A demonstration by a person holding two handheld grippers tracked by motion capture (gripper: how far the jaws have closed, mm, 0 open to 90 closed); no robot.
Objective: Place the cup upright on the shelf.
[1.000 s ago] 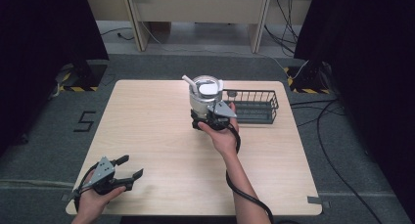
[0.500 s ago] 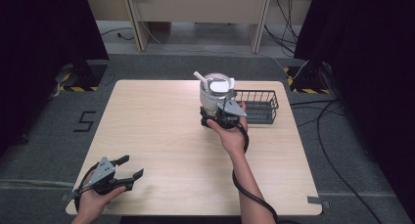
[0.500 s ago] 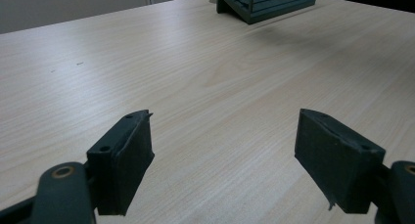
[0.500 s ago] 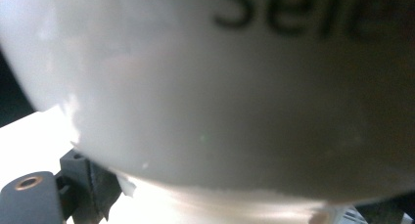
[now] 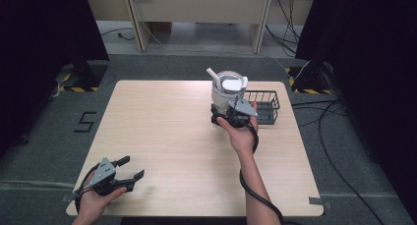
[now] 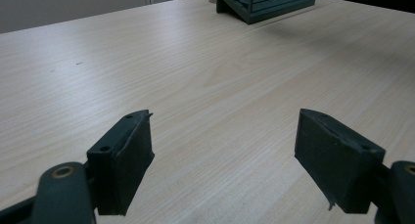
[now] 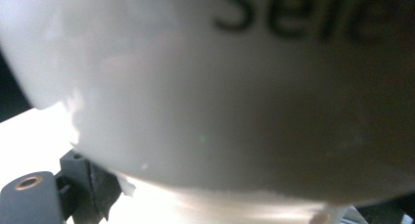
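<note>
2 black grippers: right [image 5: 230, 112] clasps rounded white container [image 5: 228, 90], left [image 5: 129, 169] spread.

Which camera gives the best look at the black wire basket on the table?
The high view: the wire basket shows nearly whole on the table's right side, beside the white cup in the right gripper. The left gripper view catches one end of it, far off. The right gripper view is close on the cup.

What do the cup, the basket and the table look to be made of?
The cup, held in the right gripper, looks like white, smooth plastic or paper with a soft sheen and printed dark letters; which one is unclear. The basket seems dark coated metal wire, with thin bars in a grid. The table shows pale wood grain, likely matte laminate.
</note>
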